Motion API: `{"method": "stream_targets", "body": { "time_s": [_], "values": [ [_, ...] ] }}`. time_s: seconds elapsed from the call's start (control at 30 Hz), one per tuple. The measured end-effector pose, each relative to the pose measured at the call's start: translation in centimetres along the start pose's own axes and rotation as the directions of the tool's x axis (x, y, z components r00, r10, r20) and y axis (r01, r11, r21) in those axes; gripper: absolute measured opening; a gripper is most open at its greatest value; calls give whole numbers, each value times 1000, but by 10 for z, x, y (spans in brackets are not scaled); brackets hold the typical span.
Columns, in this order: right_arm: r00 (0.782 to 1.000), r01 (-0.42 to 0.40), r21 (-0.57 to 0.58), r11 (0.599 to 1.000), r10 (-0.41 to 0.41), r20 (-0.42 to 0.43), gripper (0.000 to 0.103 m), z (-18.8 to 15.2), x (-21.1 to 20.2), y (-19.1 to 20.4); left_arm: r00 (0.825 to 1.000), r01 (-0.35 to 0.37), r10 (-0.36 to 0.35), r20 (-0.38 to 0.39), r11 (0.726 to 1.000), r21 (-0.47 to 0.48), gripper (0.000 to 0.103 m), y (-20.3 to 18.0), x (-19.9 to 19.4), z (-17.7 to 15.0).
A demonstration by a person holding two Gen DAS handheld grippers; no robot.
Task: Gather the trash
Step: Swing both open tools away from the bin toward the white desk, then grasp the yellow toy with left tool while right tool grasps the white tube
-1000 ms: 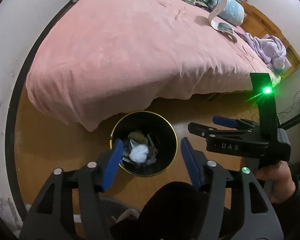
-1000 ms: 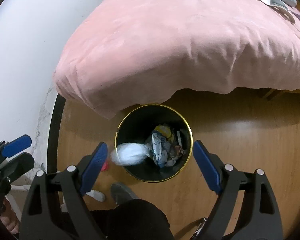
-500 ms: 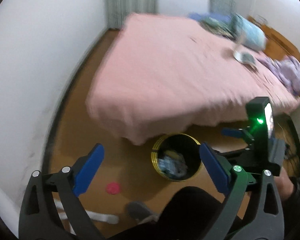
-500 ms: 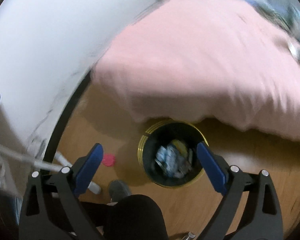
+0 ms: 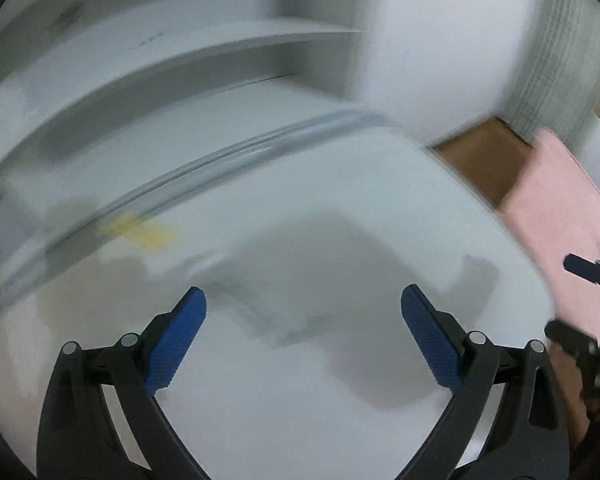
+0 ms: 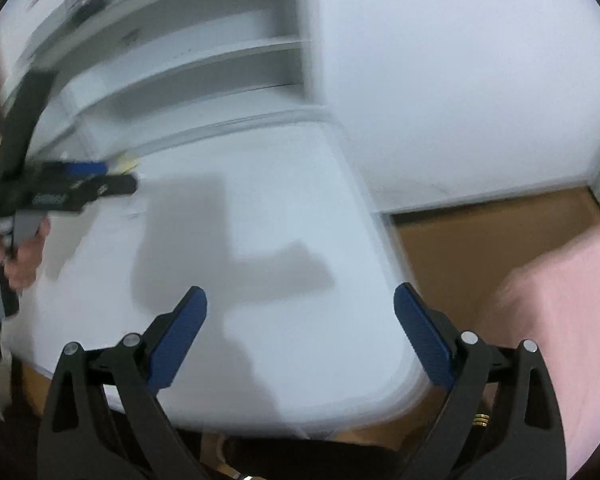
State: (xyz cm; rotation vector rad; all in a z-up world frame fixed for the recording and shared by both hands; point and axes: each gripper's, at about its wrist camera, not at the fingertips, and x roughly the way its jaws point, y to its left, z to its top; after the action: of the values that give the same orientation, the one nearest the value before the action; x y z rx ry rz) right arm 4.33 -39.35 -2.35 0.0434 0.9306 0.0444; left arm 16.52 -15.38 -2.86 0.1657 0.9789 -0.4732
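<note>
Now, from the left wrist view, the left gripper (image 5: 303, 309) hangs over a white tabletop (image 5: 340, 208) with its jaws spread wide and nothing between the blue pads; they have just been opening. A smeared yellow scrap (image 5: 142, 232), likely the next bit of trash though blur hides its shape and long axis, lies on the tabletop ahead and to the left of those jaws, near the back edge below the white shelves (image 5: 172, 52). At the far right the right gripper (image 5: 580, 304) shows only as a dark edge against the pink bed (image 5: 564, 216). From the right wrist view, the right gripper (image 6: 300, 309) also has its jaws spread and empty, having just opened a little further, above the same tabletop (image 6: 284, 184). The scrap (image 6: 126, 162) sits far ahead to the left, just beside the left gripper (image 6: 112, 176), so the left hand (image 6: 24, 256) looks much the nearer to it. The trash bin is in neither view.
</note>
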Motion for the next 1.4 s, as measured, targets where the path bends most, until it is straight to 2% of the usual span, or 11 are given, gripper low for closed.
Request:
{"method": "stream_targets", "body": {
  "time_s": [0.07, 0.2, 0.4, 0.5, 0.6, 0.63, 0.83, 1.0, 1.27, 1.37, 1.4],
  "values": [
    [998, -54, -72, 996, 51, -37, 90, 27, 27, 35, 998, -52, 50, -25, 996, -79, 95, 43, -1, -5],
    [981, -157, -163, 974, 134, -141, 85, 70, 79, 91, 990, -124, 111, -81, 976, -178, 95, 95, 3, -9],
    [962, -155, -266, 951, 84, -258, 71, 96, 131, 138, 985, -153, 125, -123, 955, -255, 95, 128, 23, 15],
    [956, -151, -271, 951, 71, -286, 56, 101, 147, 148, 985, -143, 109, -134, 948, -283, 95, 127, 36, 27],
    [952, -171, -253, 952, 94, -290, 30, 103, 151, 148, 979, -178, 141, -145, 941, -287, 95, 132, 50, 34],
    [950, -185, -246, 951, 109, -293, 17, 103, 150, 147, 979, -175, 136, -150, 941, -290, 95, 130, 54, 35],
    [958, -198, -193, 961, 148, -246, 15, 98, 129, 123, 970, -207, 151, -189, 924, -323, 95, 127, 81, 46],
    [963, -196, -169, 966, 157, -218, 15, 91, 109, 104, 957, -270, 208, -202, 897, -351, 95, 124, 93, 52],
    [972, -168, -127, 978, 142, -189, 15, 78, 83, 77, 955, -279, 225, -193, 901, -332, 93, 126, 85, 43],
    [974, -155, -109, 982, 134, -183, 15, 77, 78, 70, 953, -292, 247, -174, 901, -320, 73, 128, 80, 41],
    [975, -151, -103, 983, 130, -181, 15, 72, 74, 65, 953, -295, 253, -166, 902, -317, 59, 128, 77, 41]
  ]
}}
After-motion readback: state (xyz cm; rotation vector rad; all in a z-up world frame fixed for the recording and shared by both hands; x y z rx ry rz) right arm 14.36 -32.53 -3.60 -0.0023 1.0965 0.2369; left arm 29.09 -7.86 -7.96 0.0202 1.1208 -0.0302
